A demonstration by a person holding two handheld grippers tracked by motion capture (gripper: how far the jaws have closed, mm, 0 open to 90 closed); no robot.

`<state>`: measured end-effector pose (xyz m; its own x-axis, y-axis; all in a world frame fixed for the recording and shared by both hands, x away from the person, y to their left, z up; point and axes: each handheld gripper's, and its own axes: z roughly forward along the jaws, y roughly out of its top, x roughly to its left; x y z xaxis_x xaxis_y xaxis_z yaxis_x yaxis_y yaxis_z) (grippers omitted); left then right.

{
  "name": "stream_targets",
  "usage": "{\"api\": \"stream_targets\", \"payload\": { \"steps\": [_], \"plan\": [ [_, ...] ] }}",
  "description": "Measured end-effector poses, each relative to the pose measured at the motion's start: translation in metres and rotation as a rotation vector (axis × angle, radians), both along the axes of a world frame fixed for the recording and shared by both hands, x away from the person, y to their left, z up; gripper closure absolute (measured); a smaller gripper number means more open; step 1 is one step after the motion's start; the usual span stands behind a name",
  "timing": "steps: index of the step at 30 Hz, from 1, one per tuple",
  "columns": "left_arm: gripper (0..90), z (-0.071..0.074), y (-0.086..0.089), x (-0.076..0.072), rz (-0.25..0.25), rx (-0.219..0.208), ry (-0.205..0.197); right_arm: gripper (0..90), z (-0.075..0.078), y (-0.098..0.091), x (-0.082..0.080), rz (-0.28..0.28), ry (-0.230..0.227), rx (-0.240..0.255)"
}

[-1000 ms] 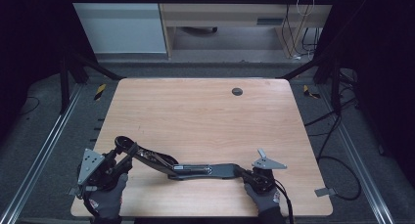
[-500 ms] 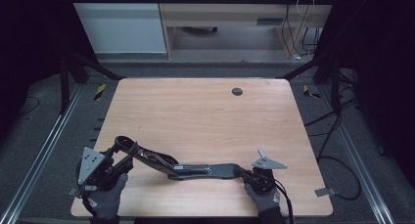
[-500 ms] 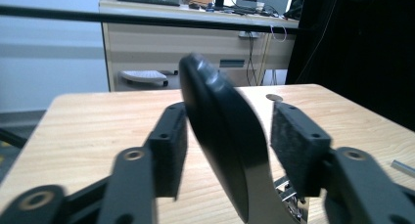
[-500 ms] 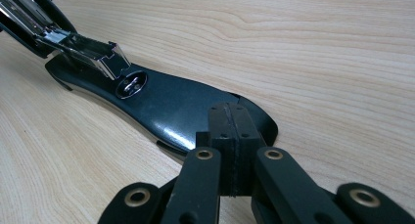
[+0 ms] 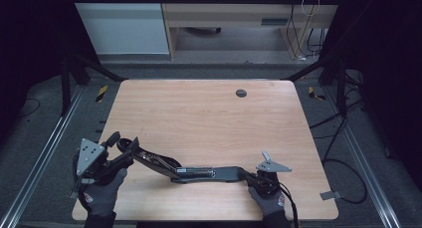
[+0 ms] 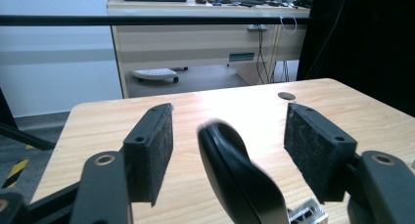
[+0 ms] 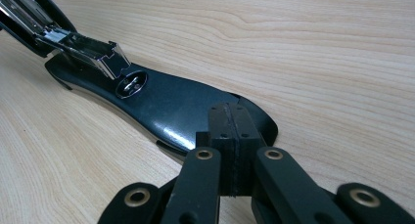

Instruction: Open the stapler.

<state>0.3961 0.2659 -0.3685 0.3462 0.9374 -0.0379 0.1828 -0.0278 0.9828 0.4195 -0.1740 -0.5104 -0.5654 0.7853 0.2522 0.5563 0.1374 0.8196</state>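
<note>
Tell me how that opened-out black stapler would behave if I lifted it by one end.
The stapler is hinged and lies unfolded, so it would probably swing or fold rather than stay stiff. Its glossy base looks slippery, and the metal parts suggest it is fairly heavy for its size.

Both hands wear grey knit gloves w/ darker palms; left glove (image 5: 102, 195) has a small red mark near the cuff, right glove (image 5: 266, 200) likewise. Left gripper (image 5: 124, 147): black body, grey three-cornered plate w/ small holes behind the fingers. Right gripper (image 5: 247, 175): same black build, grey plate above, black cable trailing back from behind it. Left fingers (image 6: 149, 153): flat rectangular black pads, rough foam-like faces, small screw holes on top edges, carried on matte black link arms w/ brass-coloured pivot rivets. Right fingers (image 7: 219, 136): same pads, screw holes, black links, brass rivets at each joint.
</note>
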Motion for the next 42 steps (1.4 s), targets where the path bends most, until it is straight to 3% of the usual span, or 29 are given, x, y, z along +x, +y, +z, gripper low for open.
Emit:
{"api": "stream_targets", "payload": {
  "steps": [11, 26, 34, 42],
  "plan": [
    [34.1, 0.016, 0.011, 0.0, 0.027, -0.011, -0.023, 90.0, 0.0, 0.0, 0.0, -0.001, -0.001, -0.002],
    [36.6, 0.025, 0.049, -0.01, 0.119, -0.046, -0.062, 90.0, 0.0, 0.001, 0.0, -0.003, -0.003, -0.004],
    [39.7, 0.005, 0.056, -0.011, 0.148, -0.025, -0.018, 90.0, 0.0, 0.0, 0.001, -0.001, -0.002, -0.004],
    [43.8, -0.03, 0.049, -0.009, 0.137, 0.028, 0.066, 90.0, 0.0, 0.0, 0.001, 0.0, -0.003, -0.005]
  ]
}}
